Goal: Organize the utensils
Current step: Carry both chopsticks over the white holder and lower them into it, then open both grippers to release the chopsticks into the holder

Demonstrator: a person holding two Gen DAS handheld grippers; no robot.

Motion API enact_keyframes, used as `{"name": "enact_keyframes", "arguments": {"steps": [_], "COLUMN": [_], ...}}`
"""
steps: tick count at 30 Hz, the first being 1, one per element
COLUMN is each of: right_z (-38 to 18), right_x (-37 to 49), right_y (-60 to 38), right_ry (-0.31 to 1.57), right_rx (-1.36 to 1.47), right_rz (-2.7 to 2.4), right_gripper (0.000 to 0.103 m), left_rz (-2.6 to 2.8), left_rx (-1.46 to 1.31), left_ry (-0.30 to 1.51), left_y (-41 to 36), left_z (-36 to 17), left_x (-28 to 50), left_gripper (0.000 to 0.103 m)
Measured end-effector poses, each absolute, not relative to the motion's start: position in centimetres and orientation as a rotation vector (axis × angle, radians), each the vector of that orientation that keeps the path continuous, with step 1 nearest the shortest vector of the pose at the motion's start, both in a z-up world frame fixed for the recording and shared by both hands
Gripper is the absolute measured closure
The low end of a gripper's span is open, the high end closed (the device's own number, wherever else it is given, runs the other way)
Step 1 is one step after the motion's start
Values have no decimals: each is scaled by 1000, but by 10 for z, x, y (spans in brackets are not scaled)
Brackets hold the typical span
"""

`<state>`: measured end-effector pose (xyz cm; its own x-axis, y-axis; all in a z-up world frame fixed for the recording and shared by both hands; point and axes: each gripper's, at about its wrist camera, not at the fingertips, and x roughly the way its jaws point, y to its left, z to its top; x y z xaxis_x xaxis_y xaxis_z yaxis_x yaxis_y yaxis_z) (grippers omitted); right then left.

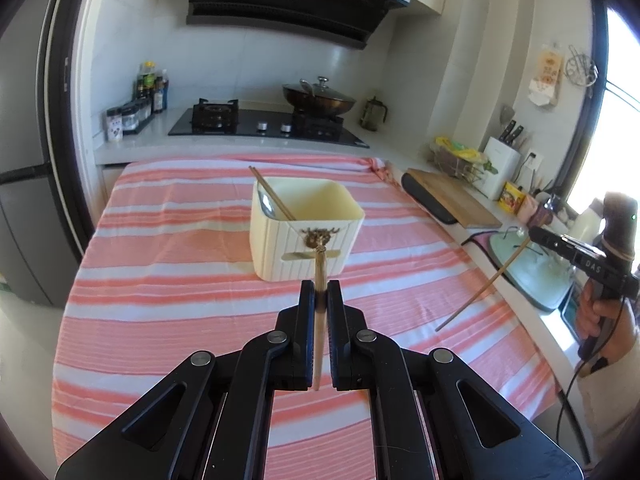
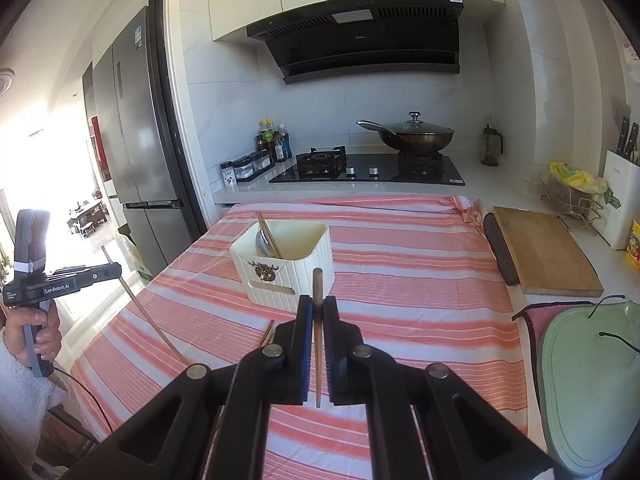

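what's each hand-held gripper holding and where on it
Each holds one chopstick, pinched partway along. Left hand-held gripper grips its chopstick; right hand-held gripper grips its chopstick.

A table under a pink-and-white striped cloth (image 2: 400, 264); on it a cream utensil holder (image 2: 286, 268); a loose chopstick (image 2: 267, 333) nearby.

My two wrist cams sit above the near table end, angled down toward the stove (image 1: 266, 122); both share the cream holder (image 1: 306, 228).
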<state>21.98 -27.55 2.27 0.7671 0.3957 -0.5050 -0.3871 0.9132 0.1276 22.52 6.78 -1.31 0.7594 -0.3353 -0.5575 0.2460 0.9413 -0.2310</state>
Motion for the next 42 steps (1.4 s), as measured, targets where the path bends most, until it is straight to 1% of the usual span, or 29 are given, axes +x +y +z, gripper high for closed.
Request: {"name": "enact_keyframes", "arguments": {"steps": [6,11,15,19,22,25,28,30,34,36,37,38,39,40,41,42], "right_z": [24,36,56,86,108,114,99,81,35,17,11,7,5,6,7,11], "right_x": [230,251,278,310,331,358,389,413,461,476,481,482,481,478,473,467], "right_y": [-275,-269,-258,-241,-224,-203,-179,-165,-142,-132,-128,-125,-124,-125,-128,-132], "right_ry": [555,533,494,426,349,311,357,448,699,768,787,787,780,768,748,723], "right_rx": [31,43,50,65,71,36,-12,-36,-70,-78,-77,-63,-45,-25,-1,15], "right_rz": [423,435,445,459,463,461,469,474,496,502,510,526,535,544,554,559], "right_gripper": [97,97,97,97,97,97,97,97,97,97,94,94,90,78,72,67], "left_rz": [-341,-354,-347,-296,-256,-220,-213,-214,-215,-221,-218,-218,-229,-238,-235,-226], "left_rx": [-173,-187,-169,-106,-72,-53,-75,-91,-131,-149,-157,-167,-174,-178,-174,-164], "left_ry": [630,590,525,419,370,393,479,565,735,787,798,800,797,793,784,772], "left_y": [66,67,65,56,49,43,43,44,46,46,44,46,46,46,49,50], "left_z": [-5,22,57,94,105,94,67,45,1,-15,-19,-22,-22,-21,-20,-18], "left_x": [231,241,259,287,317,354,392,416,451,460,459,456,451,445,437,428], "left_gripper": [99,99,99,99,99,99,99,99,99,98,98,93,88,73,59,54]}}
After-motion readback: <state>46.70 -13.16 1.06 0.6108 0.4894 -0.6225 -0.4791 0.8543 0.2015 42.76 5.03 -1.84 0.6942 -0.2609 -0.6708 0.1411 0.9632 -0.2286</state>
